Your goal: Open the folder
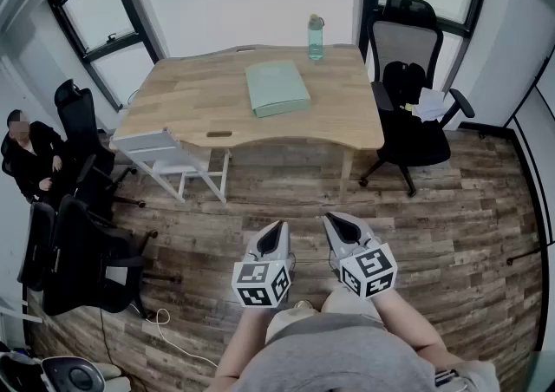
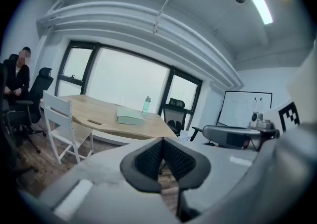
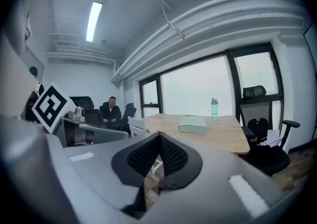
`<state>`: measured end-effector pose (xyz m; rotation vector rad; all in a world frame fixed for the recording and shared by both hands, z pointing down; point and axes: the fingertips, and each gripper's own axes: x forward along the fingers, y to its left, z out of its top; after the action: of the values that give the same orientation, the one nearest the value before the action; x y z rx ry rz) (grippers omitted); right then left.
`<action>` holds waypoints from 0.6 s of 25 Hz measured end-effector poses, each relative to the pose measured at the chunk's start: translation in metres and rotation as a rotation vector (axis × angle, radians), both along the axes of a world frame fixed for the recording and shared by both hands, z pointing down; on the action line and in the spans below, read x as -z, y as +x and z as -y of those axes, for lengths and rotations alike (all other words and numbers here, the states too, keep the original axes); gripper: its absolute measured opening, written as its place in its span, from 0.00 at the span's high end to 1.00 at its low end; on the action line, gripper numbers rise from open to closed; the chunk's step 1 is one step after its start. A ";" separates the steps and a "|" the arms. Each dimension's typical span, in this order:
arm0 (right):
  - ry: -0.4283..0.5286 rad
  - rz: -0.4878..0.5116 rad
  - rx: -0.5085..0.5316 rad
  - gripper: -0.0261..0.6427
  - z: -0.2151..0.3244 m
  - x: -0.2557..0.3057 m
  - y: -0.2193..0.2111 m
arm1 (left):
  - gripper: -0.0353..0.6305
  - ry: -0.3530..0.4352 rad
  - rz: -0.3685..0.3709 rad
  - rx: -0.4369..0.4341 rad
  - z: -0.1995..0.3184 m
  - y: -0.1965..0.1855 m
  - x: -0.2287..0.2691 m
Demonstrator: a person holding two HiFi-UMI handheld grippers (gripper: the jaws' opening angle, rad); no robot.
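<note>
Folder (image 1: 277, 88) on table (image 1: 342, 117), well beyond left gripper (image 1: 280, 228) (jaws together).

No legible writing shows in any view.

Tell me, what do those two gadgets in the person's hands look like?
The left gripper and right gripper match: pale grey bodies tapering to two dark jaws with textured black pads. Each carries a white cube printed with black square markers. The person wears a grey shirt.
</note>
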<state>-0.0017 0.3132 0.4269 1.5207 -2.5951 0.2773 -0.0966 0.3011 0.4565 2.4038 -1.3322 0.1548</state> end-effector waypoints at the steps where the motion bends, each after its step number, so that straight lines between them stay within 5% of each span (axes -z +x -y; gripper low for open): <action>1: -0.001 -0.002 -0.001 0.97 -0.004 -0.001 -0.001 | 0.94 -0.003 -0.005 0.002 -0.003 -0.001 -0.001; 15: -0.003 0.013 -0.023 0.97 -0.042 -0.005 -0.013 | 0.94 -0.007 -0.006 -0.017 -0.042 -0.014 -0.004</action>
<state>-0.0144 0.3552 0.4315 1.5541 -2.5868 0.2944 -0.1107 0.3426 0.4607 2.4088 -1.3073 0.1566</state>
